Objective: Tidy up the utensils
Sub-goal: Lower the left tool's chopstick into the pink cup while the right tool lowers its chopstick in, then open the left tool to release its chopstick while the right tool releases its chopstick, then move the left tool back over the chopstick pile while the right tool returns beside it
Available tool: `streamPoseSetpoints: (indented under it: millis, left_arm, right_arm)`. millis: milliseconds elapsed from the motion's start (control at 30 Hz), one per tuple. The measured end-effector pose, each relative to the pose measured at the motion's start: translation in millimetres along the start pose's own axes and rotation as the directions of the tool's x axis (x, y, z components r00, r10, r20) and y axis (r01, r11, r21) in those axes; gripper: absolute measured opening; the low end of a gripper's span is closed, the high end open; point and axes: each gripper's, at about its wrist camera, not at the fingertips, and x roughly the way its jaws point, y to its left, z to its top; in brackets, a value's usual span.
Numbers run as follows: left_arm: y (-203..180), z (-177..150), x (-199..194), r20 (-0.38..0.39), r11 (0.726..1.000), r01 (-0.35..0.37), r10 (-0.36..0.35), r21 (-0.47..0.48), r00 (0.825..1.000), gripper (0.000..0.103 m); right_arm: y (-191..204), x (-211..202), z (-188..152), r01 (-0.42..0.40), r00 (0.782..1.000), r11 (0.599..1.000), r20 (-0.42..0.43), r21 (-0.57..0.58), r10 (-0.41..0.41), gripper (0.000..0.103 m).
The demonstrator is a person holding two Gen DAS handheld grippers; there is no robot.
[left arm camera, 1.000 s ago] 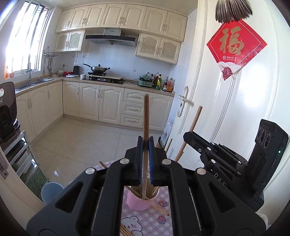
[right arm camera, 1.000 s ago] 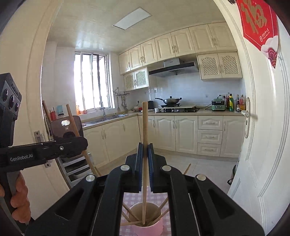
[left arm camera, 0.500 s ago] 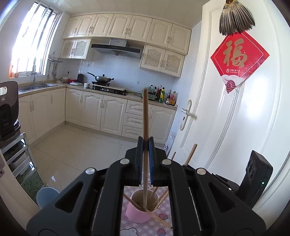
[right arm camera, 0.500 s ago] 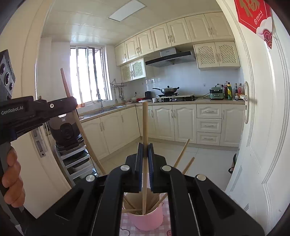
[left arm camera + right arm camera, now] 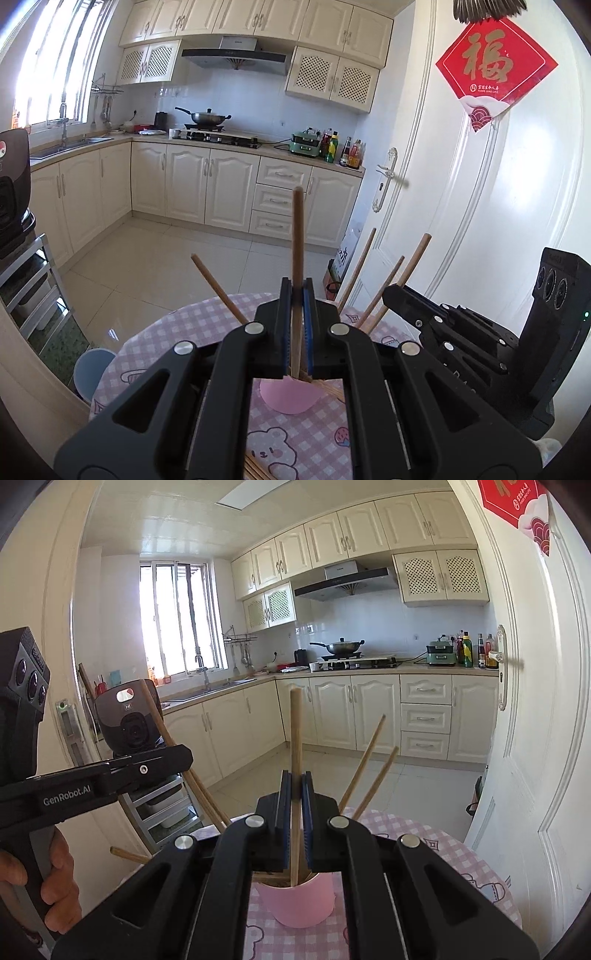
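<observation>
Chopsticks: one upright stick [image 5: 297, 258] is pinched in the left claw [image 5: 296, 328], a second [image 5: 295, 760] in the right claw [image 5: 294, 812]; both claws are closed tight on their sticks. Each lower tip is held over or just inside the pink cup [image 5: 299, 901], where several other sticks [image 5: 364, 760] are already leaned outward. Loose sticks [image 5: 255, 469] are left lying on the bench [image 5: 184, 332].

Risks, as judged: the light cup may be tipped if a tip is pressed against the rim or the crossed sticks inside; leaning sticks may be knocked out by the claws, which are held near each other.

Surface: round bench, pink checked cloth with cartoon prints. Room: cream kitchen, tiled floor, white door [image 5: 480, 221] just beside.
</observation>
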Motion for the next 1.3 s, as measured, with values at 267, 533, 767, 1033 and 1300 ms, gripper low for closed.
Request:
streamPoseSetpoints:
  millis: [267,533,767,1033,1300]
  left_arm:
    - [12,-13,11,-0.065,0.999,0.002,-0.005,-0.045,0.998,0.007]
    - [18,-9,-1,-0.094,0.995,0.018,-0.027,-0.097,0.995,0.008]
    - [14,-10,-27,-0.086,0.995,0.005,-0.013,-0.098,0.996,0.023]
    - [8,-25,-69,-0.053,0.995,-0.062,0.058,-0.076,0.997,0.053]
    - [6,-51,-90,-0.08,0.993,-0.093,0.087,-0.069,0.993,0.056]
  right_arm:
    - [0,7,-16,0.014,0.999,1.0,-0.045,0.005,-0.013,0.005]
    - [-1,-5,-18,0.011,0.999,0.999,-0.04,0.046,-0.009,0.011]
    - [5,-28,-18,0.001,1.0,0.997,-0.012,0.073,0.0,0.036]
    - [13,-56,-24,-0.015,1.0,0.995,-0.02,0.1,0.017,0.036]
    - [24,-73,-44,-0.031,0.998,0.99,-0.054,0.137,0.039,0.037]
